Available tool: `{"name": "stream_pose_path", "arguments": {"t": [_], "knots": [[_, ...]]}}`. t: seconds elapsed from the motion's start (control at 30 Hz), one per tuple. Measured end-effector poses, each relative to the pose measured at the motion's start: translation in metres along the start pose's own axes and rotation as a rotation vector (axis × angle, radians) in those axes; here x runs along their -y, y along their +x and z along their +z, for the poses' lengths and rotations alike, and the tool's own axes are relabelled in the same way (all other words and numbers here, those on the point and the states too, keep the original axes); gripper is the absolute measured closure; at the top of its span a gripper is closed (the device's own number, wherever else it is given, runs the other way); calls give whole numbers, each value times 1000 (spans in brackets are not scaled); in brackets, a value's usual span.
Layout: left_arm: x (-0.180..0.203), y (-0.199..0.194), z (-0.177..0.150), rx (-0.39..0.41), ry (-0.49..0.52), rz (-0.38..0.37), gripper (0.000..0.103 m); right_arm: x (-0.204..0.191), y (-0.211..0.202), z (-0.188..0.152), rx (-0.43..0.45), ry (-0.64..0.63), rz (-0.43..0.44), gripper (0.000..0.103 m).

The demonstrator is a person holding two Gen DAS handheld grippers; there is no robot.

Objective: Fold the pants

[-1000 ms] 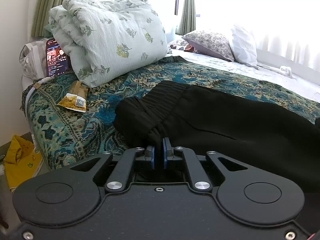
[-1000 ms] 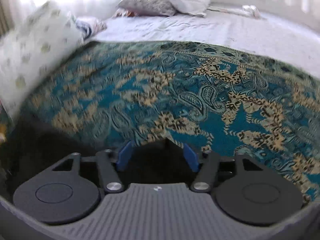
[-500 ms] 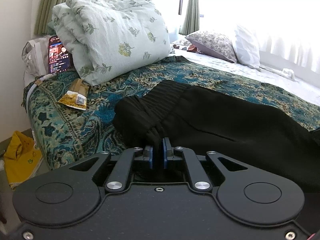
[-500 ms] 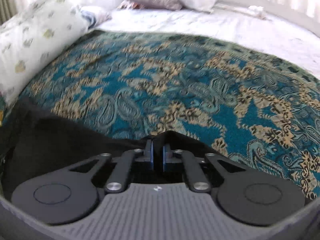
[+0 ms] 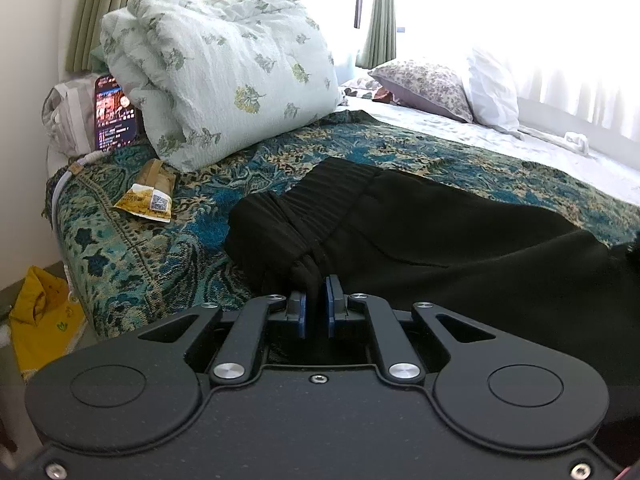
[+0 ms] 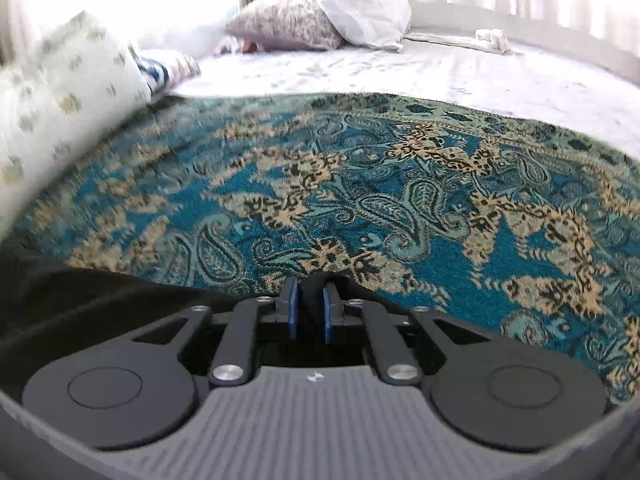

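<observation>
Gripping now: left gripper [image 5: 314, 308] clamped on the bunched waistband of the black pants [image 5: 460, 236], blue fingers [image 5: 301, 314] drawn nearly together with a rope of dark fabric pinched between them.
Right side: right gripper [image 6: 307, 312] likewise closed on black cloth, fingers [image 6: 293, 312] pressed close with a dark fold between; which part of the garment, hem or leg edge, not clear from this view.
Pants location: on the bed, spread over the teal paisley blanket [image 5: 132, 248], waistband toward the blanket's near left corner, legs running off to the right edge of the left view.
Pants shape: waistband ribbing gathered into ridges near the left fingers; the rest lying fairly flat, apparently one leg over the other, though black on black hides the layers.
Nearby: folded floral quilt [image 5: 224, 84] behind the waistband, small yellow packet [image 5: 146, 200] just beside it on the blanket, lit phone [image 5: 114, 114] leaning at the far left, pillows [image 5: 432, 84] well apart at the head of the bed.
Progress: judged early to middle; both ends in hand, no crosswise fold visible yet.
Left to do: likely bringing one end over to the other, then smoothing and perhaps halving again.
Blur: right view smeared at its left edge, detail there unreliable.
</observation>
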State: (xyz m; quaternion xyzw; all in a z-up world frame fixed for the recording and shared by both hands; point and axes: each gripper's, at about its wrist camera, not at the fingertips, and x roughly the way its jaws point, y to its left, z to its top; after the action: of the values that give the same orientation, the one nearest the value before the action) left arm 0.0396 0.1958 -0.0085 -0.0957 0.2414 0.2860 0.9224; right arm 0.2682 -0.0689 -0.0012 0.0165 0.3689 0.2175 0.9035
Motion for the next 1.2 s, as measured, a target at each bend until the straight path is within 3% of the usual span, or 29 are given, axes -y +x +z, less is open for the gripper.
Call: {"name": "stream_pose_path", "arguments": {"t": [0.07, 0.13, 0.27, 0.37, 0.5, 0.6, 0.7, 0.83, 0.97, 1.03, 1.07, 1.2], "knots": [[-6, 2, 5, -20, -34, -15, 91, 9, -16, -3, 27, 50, -14, 42], [-11, 4, 10, -35, -67, -20, 92, 11, -35, -9, 62, 35, -59, 36], [-16, 8, 17, -47, -97, -10, 92, -2, -88, -38, 133, -37, -105, 34], [-13, 10, 18, -33, -63, 8, 92, -21, -124, -74, 166, -98, -78, 34], [-6, 13, 17, -23, -10, 29, 92, -30, -156, -133, 135, -104, -16, 35], [-2, 13, 16, -19, 17, 39, 92, -17, -170, -167, 120, -177, -71, 37], [1, 13, 14, -15, 41, 46, 92, 24, -193, -173, 121, -133, -181, 37], [4, 12, 13, -11, 58, 54, 91, 109, -222, -177, 110, 33, -359, 34], [6, 13, 14, -21, 42, 67, 91, 197, -255, -187, 102, 186, -590, 34], [8, 14, 14, -26, 33, 75, 90, 236, -268, -193, 97, 234, -665, 28], [9, 14, 14, -25, 35, 79, 90, 256, -274, -199, 89, 263, -712, 20], [15, 14, 12, -14, 54, 108, 89, 316, -297, -199, 70, 447, -867, 17]]}}
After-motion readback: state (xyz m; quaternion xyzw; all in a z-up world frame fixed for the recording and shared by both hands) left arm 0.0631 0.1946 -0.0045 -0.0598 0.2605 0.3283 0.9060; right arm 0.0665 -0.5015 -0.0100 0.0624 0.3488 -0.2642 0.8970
